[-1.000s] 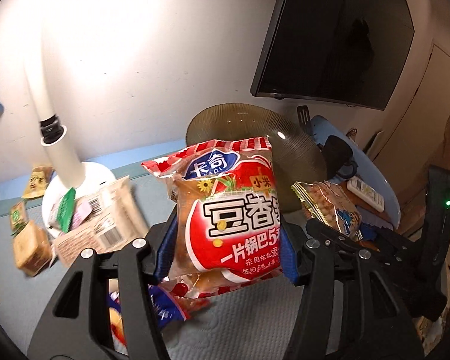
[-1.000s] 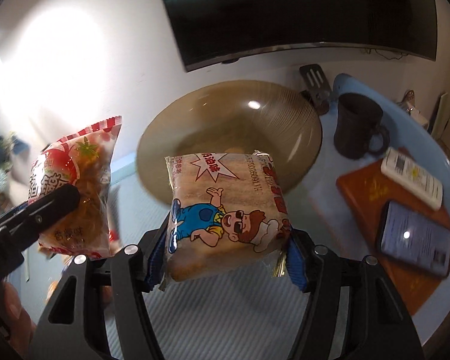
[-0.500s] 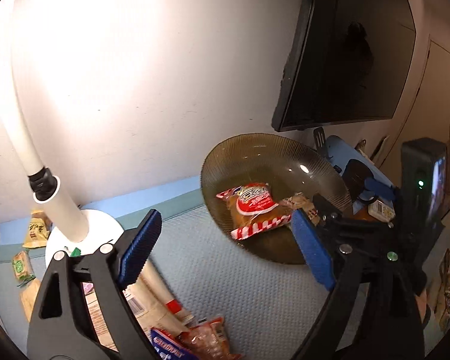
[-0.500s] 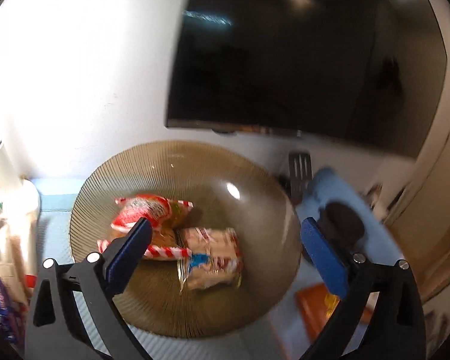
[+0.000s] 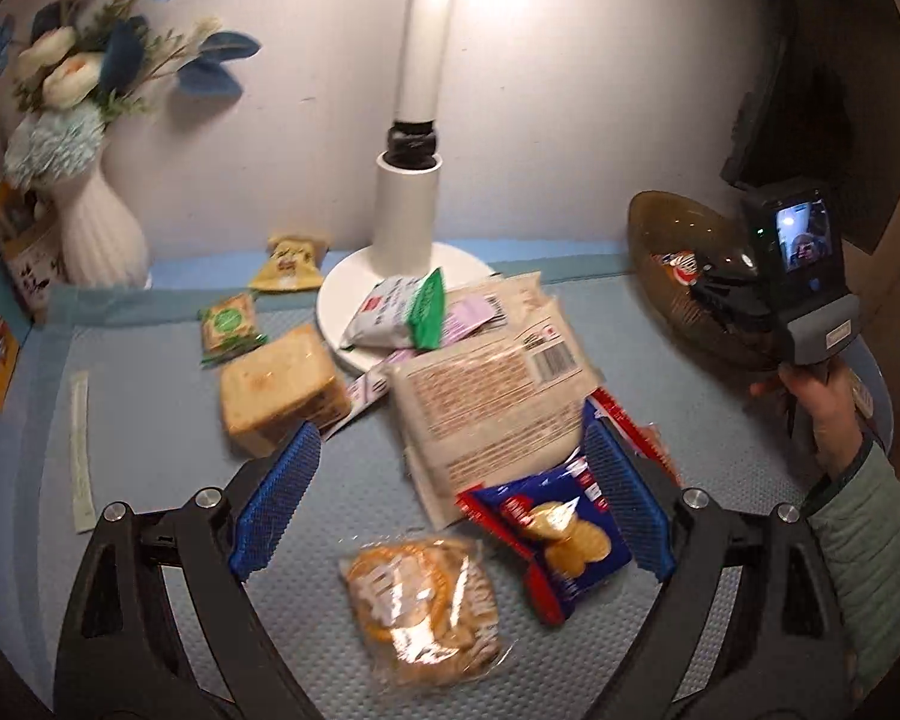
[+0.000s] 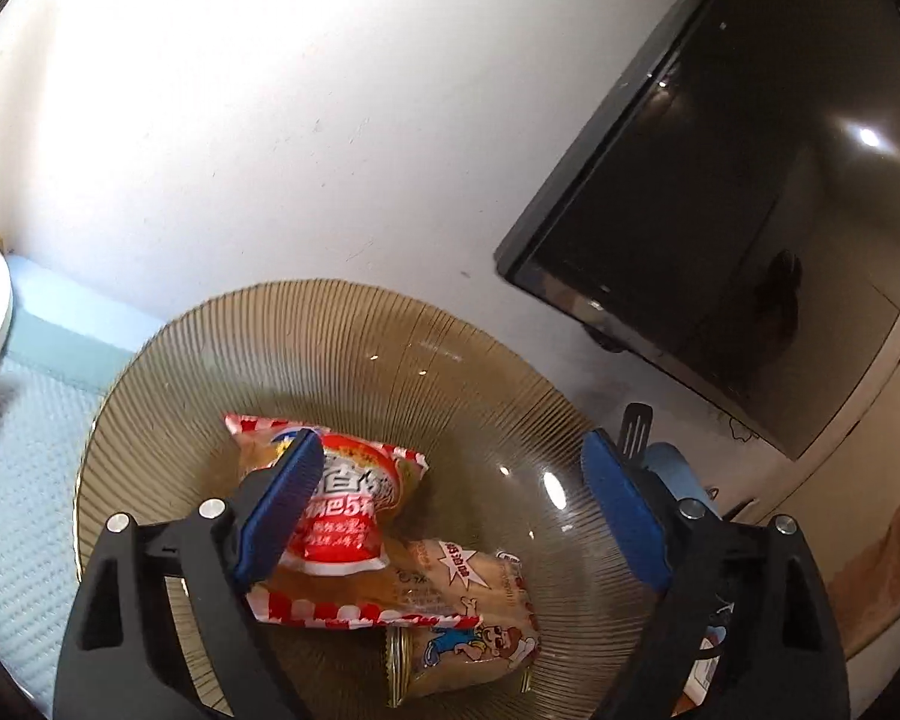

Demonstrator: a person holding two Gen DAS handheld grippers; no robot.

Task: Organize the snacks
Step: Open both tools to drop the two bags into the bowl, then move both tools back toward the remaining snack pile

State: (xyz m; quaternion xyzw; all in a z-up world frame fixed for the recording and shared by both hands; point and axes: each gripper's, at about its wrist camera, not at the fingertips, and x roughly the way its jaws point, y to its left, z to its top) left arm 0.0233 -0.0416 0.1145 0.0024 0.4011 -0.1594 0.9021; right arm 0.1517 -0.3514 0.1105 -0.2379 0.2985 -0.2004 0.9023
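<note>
My left gripper (image 5: 450,495) is open above a pile of snacks on the blue mat (image 5: 150,468): a large pale packet (image 5: 486,402), a blue cracker packet (image 5: 555,531) and a clear cookie packet (image 5: 423,606). A wrapped bread slice (image 5: 279,393) lies left of the pile. My right gripper (image 6: 450,525) hangs open over the ribbed brown glass bowl (image 6: 390,348). In the bowl lie a red snack packet (image 6: 336,504) and a cartoon-printed packet (image 6: 468,624). The left wrist view shows the bowl (image 5: 666,234) at far right behind the other gripper's body (image 5: 792,276).
A white lamp base (image 5: 402,276) carries small packets (image 5: 402,312). A white vase with flowers (image 5: 96,234) stands back left. A dark screen (image 6: 750,198) hangs on the wall beyond the bowl. A black spatula (image 6: 636,426) lies at the bowl's right. A hand and green sleeve (image 5: 852,516) are at right.
Both grippers let their packets go into the bowl and opened. The left gripper has since swung left over the snack pile. The right one stays over the bowl.
</note>
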